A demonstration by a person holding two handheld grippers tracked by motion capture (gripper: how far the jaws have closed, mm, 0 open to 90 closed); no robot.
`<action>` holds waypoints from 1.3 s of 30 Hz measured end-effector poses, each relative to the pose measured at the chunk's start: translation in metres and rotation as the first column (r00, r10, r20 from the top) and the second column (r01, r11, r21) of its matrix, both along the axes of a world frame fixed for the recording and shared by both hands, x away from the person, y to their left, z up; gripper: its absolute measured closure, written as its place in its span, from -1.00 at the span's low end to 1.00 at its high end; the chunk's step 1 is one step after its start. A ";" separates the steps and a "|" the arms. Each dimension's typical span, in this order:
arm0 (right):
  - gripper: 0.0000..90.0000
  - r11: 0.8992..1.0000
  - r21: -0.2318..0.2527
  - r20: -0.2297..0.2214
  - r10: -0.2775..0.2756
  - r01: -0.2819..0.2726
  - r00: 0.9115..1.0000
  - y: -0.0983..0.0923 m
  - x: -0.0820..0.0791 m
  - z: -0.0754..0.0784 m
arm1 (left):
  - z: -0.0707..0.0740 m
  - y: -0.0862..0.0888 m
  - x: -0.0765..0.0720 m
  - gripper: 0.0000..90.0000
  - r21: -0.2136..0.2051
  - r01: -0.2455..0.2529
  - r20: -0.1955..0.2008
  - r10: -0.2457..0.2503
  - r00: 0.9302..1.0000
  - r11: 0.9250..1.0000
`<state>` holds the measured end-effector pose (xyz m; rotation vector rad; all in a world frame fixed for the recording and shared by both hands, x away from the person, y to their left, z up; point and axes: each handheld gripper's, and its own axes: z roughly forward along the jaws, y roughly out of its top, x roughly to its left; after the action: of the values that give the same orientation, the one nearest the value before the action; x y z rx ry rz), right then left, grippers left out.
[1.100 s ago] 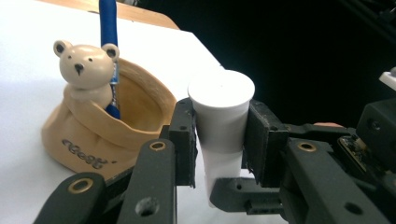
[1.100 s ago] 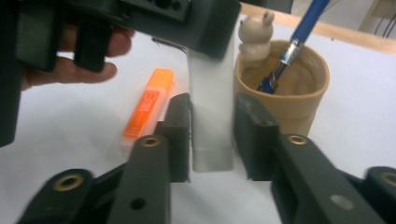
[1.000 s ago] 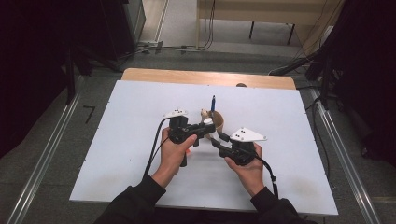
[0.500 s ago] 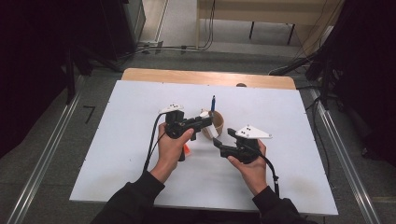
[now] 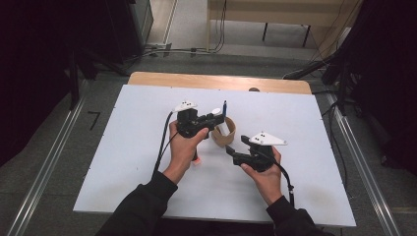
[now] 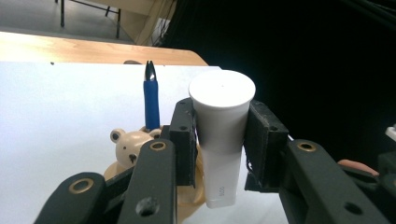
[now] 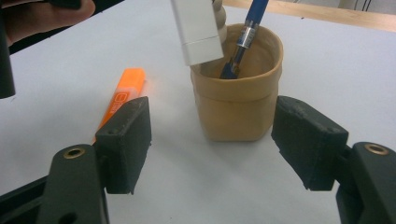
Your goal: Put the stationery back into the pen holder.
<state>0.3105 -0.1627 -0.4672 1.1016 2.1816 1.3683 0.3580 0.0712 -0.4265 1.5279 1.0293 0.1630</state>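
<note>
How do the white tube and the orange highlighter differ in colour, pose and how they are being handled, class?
1. The white tube is plain white; the orange highlighter is bright orange.
2. The tube hangs upright over the tan pen pot; the highlighter lies flat on the white table.
3. The left gripper is clamped on the tube; the highlighter lies untouched beside the open right gripper.

Both are slim desk items.
</note>
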 end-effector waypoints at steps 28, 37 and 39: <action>-0.36 1.000 -0.004 -0.016 0.002 -0.002 1.000 -0.002 0.001 -0.002 | -0.012 -0.041 0.011 0.48 0.290 -0.067 0.135 0.029 0.990 0.955; -0.36 1.000 -0.009 -0.018 0.002 -0.002 1.000 -0.002 0.001 -0.003 | -0.016 -0.049 0.008 0.37 0.353 -0.070 0.167 0.011 0.986 0.933; -0.36 1.000 -0.007 -0.015 0.001 -0.001 1.000 -0.002 0.001 -0.002 | -0.014 -0.049 0.006 0.31 0.348 -0.071 0.179 0.008 0.984 0.935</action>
<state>0.3117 -0.1644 -0.4696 1.1120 2.1960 1.3564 0.3639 0.0217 -0.4408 1.7805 0.9228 0.5267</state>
